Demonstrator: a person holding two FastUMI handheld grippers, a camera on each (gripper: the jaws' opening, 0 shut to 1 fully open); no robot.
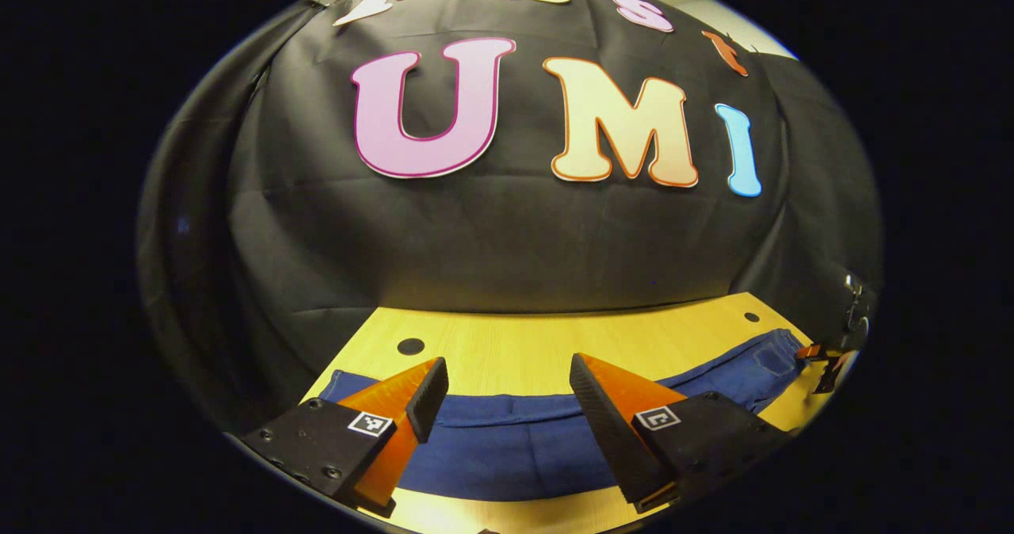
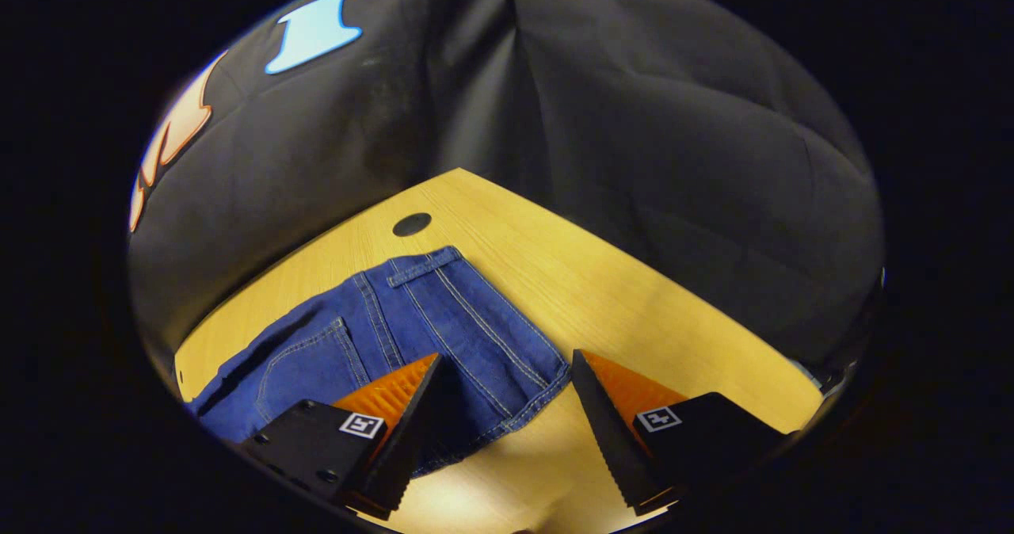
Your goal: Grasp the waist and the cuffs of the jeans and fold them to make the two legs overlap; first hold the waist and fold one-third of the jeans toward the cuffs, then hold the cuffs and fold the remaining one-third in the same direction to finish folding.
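the left gripper (image 1: 507, 395) hangs wide apart above the blue jeans (image 1: 539, 431), which lie flat across the wooden table (image 1: 515, 344); the right gripper (image 2: 507, 395), likewise spread wide, hovers at the waist (image 2: 444, 312), a dark hole (image 2: 412, 223) beyond.

Bare table (image 1: 539, 344) runs across the middle of the left gripper view, between the jeans (image 1: 507, 439) and the black cloth wall (image 1: 491, 233) — a clear lane there. The wall closes off the top of the frame. At far right, another gripper (image 1: 828, 360) sits by the jeans' end, possibly touching; it's too small to tell. In the right gripper view, open tabletop (image 2: 634, 304) spreads right of centre, free up to the cloth. A strip at lower centre, between the spread fingers, is bare too.
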